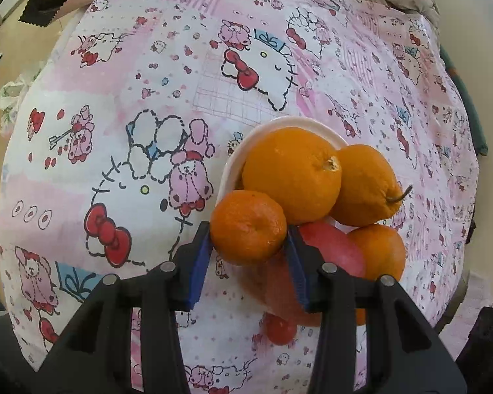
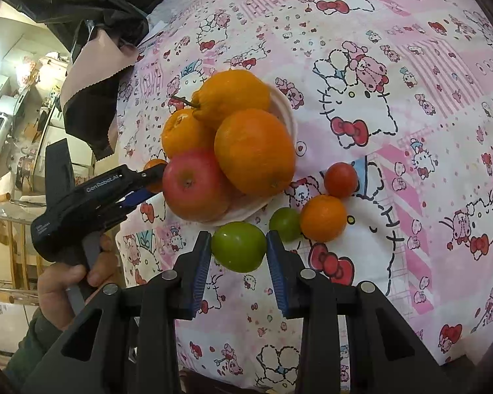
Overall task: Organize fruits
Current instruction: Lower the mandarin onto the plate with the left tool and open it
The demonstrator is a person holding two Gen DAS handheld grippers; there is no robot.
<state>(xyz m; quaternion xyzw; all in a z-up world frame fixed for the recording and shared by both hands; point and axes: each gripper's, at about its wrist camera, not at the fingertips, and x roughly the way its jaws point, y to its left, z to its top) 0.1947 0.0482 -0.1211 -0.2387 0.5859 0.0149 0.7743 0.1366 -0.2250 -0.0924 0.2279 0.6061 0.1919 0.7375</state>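
**Both grippers carry a fruit toward a full plate**

The left gripper (image 1: 248, 229) holds a small mandarin (image 1: 248, 226) between its blue pads, so its jaws stand at a medium width, pressed on both sides of the fruit. It holds the mandarin at the near rim of the white plate (image 1: 228, 170), probably because this is the only free place. The plate is already crowded: 1 big orange (image 1: 291, 174), 1 stemmed orange (image 1: 364, 185), another orange (image 1: 383, 251) and 1 red apple (image 2: 194, 185) are heaped together and touch each other.

The right gripper (image 2: 238, 248) has its jaws closed on a green fruit (image 2: 238, 246), just in front of the plate. Whether the fruit is lifted or rests on the table (image 2: 410, 197) cannot be told. Near it on the cloth lie 1 smaller green fruit (image 2: 284, 223), 1 loose mandarin (image 2: 323, 218) and 1 red tomato (image 2: 340, 179), close together, waiting.

The heap looks unstable; a fruit placed on the edge could roll off.
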